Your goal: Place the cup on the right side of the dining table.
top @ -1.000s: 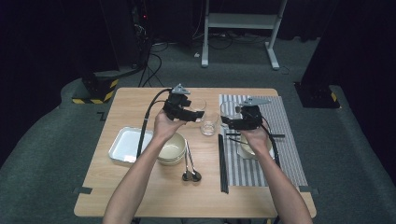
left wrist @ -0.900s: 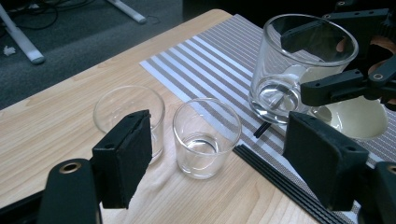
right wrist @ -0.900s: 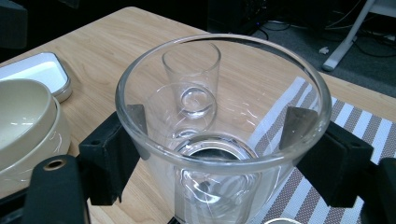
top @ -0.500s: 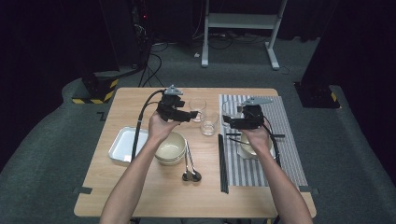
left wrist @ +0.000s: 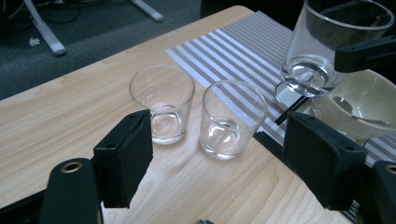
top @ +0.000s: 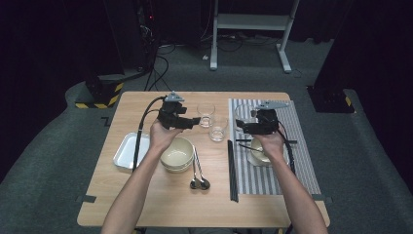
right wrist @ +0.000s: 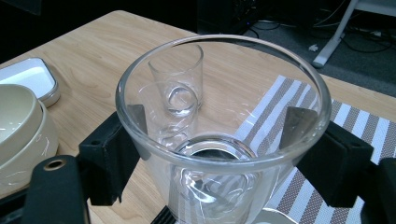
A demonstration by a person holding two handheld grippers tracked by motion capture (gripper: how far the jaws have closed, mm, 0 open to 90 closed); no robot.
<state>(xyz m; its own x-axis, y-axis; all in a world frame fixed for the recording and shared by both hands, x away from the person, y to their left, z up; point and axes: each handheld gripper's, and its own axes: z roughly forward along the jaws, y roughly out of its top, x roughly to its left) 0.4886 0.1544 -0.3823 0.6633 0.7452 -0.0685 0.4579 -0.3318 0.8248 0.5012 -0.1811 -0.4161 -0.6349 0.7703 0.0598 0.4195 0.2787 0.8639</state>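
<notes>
black tool (top: 194, 121), grey plate, trailing cable, bare forearms

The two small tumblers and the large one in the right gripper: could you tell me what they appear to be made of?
Both small tumblers look like clear, glossy glass: the wood shows through. The large tumbler in the right gripper seems the same, with a thick base.

No legible text, label, brand, number or sign on anything here.
</notes>
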